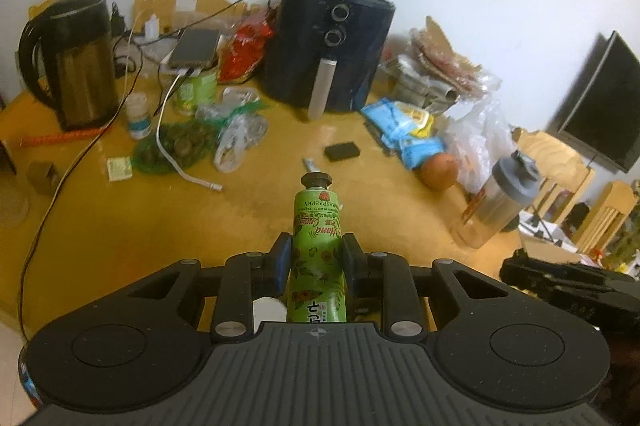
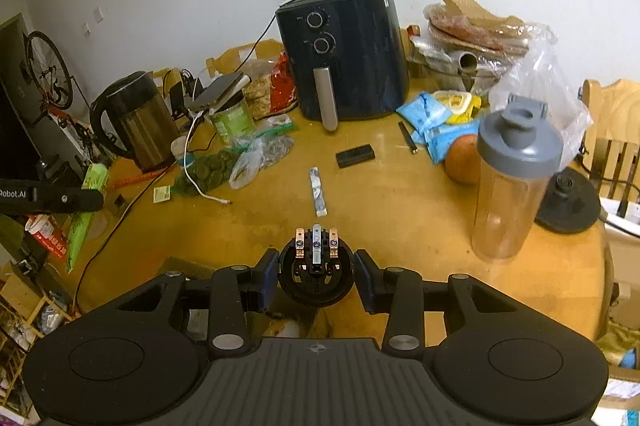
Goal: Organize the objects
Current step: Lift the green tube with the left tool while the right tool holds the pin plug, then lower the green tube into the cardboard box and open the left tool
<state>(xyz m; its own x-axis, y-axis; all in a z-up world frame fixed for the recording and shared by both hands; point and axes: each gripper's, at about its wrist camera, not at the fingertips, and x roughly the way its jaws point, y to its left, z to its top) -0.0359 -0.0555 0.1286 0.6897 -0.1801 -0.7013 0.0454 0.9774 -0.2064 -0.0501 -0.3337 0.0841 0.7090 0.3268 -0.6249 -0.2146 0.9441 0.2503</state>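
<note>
My left gripper point(image 1: 316, 251) is shut on a green hand cream tube point(image 1: 317, 210), whose black cap points away from me over the yellow table point(image 1: 248, 226). In the right wrist view that tube point(image 2: 82, 226) hangs at the far left, slanting down. My right gripper point(image 2: 317, 260) is shut on a round black plug part point(image 2: 316, 280) with copper contacts on top, held above the table's near side. Its black body point(image 1: 560, 278) shows at the right edge of the left wrist view.
On the table are a dark air fryer point(image 2: 348, 54), a steel kettle point(image 2: 136, 122), a grey-lidded shaker bottle point(image 2: 508, 182), an orange fruit point(image 2: 462, 160), blue packets point(image 2: 430, 118), a small black box point(image 2: 355, 156), a thin sachet point(image 2: 318, 192), a white cable point(image 2: 200, 186) and a black round base point(image 2: 568, 204).
</note>
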